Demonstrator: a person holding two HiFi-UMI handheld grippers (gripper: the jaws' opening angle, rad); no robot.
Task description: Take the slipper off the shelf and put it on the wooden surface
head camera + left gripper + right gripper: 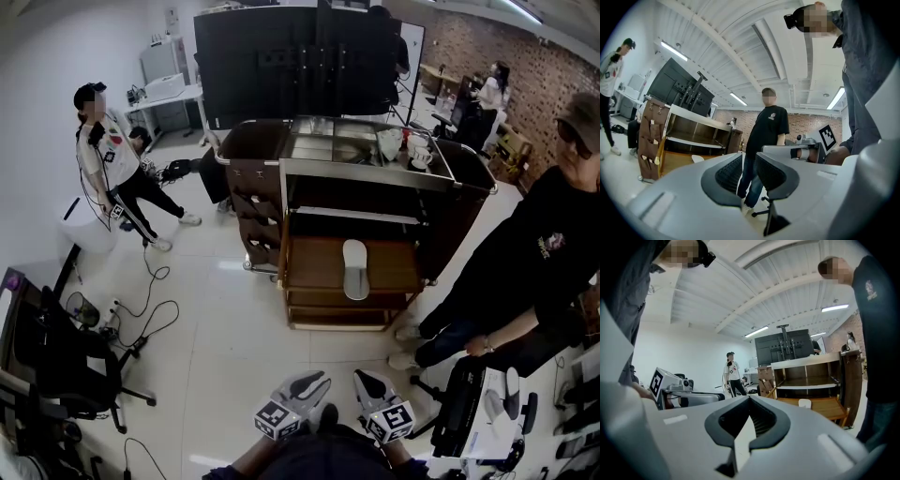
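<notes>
A white slipper (355, 269) lies sole-up on the pulled-out wooden surface (314, 267) of the dark cart, below its shelf (356, 216). The left gripper view shows the slipper (697, 158) as a small white shape, and so does the right gripper view (804, 403). Both grippers hang low, close to my body and well back from the cart. My left gripper (314, 380) (749, 164) is open by a narrow gap with nothing between its pads. My right gripper (367, 380) (750, 401) is shut and empty.
A person in black (525, 272) stands right of the cart. Another person in a white top (108, 159) is at the far left. An office chair (56, 366) and floor cables (150, 309) lie to my left, and a desk with devices (497, 412) to my right.
</notes>
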